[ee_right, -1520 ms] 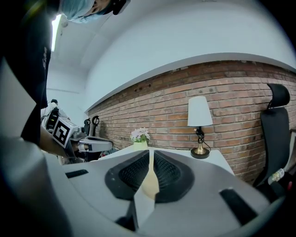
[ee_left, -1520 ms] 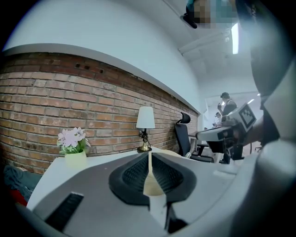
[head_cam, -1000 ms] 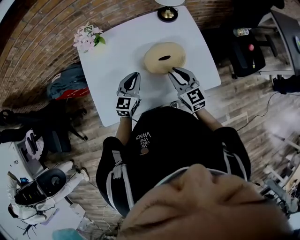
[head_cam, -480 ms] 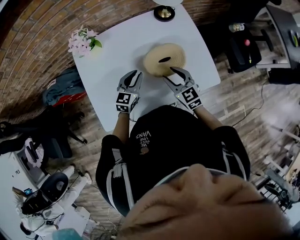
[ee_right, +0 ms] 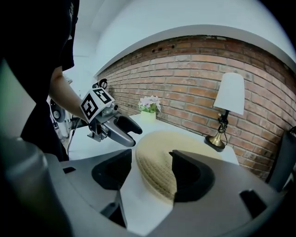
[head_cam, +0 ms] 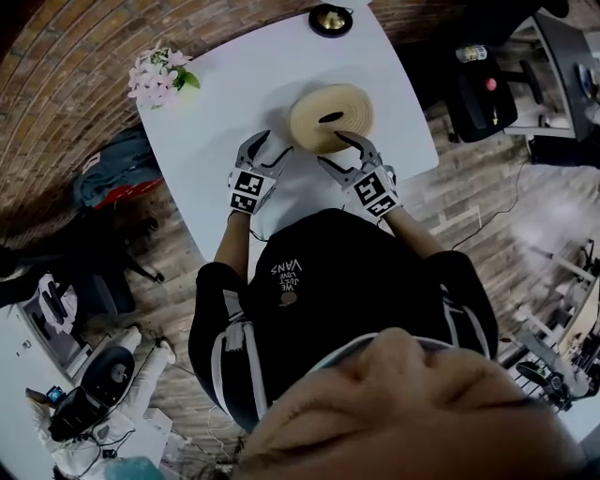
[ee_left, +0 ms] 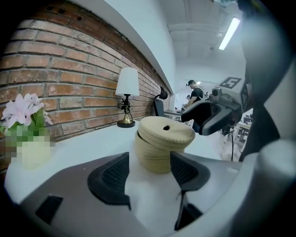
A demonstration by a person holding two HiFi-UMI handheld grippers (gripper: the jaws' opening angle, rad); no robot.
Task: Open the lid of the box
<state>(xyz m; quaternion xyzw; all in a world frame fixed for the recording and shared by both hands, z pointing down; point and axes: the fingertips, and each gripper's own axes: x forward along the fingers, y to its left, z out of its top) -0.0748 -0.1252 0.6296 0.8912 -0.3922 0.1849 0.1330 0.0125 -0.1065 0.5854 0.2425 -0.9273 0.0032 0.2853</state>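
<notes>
The left tool point(head_cam: 270, 148) is opening with the woven box point(ee_left: 155, 157) just ahead and untouched. The right tool point(head_cam: 330, 150) is opening too, around the rim of the lid point(ee_left: 166, 131) without clamping it. I would be steadying the body low while lifting the rim evenly. The box is sitting mid-worktop point(head_cam: 234, 103), with a lamp point(head_cam: 330, 19) at twelve o'clock, flowers point(head_cam: 157, 77) at ten and a brick wall point(ee_left: 69, 69) behind.

Box point(head_cam: 314, 128) tan w/ coiled ribbing, table point(head_cam: 234, 94) white, flowers point(head_cam: 155, 77) pink, wall point(ee_left: 69, 65) red brick.
</notes>
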